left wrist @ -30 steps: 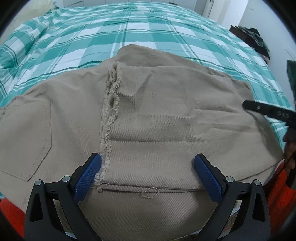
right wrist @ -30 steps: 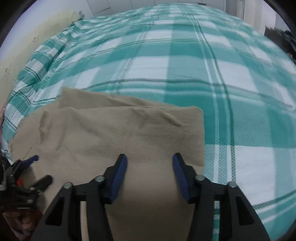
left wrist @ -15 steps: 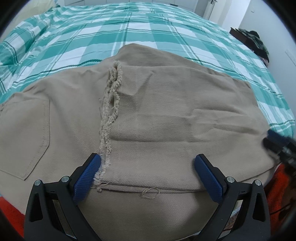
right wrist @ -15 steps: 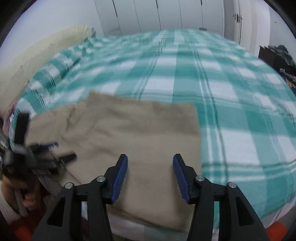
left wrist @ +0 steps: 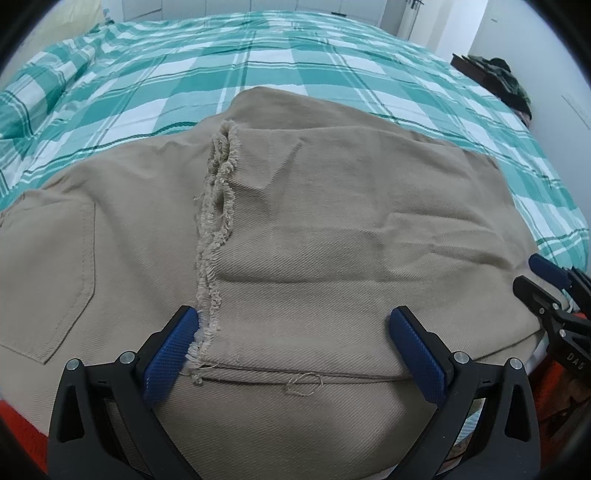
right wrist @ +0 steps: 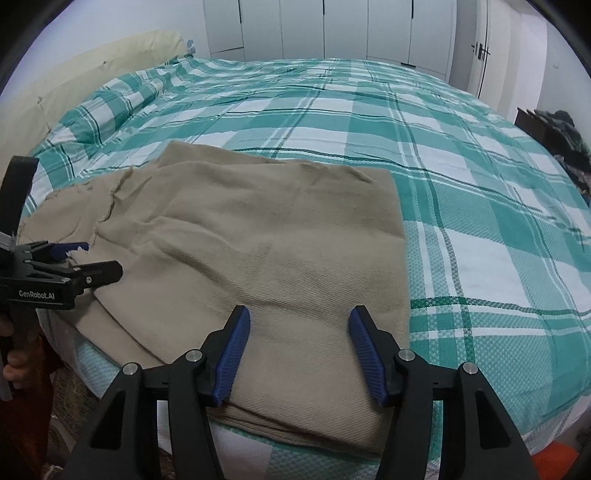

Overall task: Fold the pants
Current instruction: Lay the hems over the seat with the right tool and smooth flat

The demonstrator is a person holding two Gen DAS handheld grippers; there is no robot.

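- The bed fills most of both views, covered by a green-and-white checked blanket, with a pillow in the same check at its far left corner.
- White cupboard doors stand along the wall beyond the far end of the bed.
- The pants are tan and lie folded on the near edge of the bed, one layer doubled over another; a frayed raw hem runs from near to far across the top layer, and a sewn back pocket shows on the left part.
- A dark heap of clothes rests on a low dark piece of furniture to the right of the bed.
- The left tongs hang low over the near part of the pants with the jaws spread wide and nothing pinched; the left pad is just beside the frayed hem.
- The right tongs hover above the right end of the folded pants; their jaws have just been opening, stand apart, and grip nothing.
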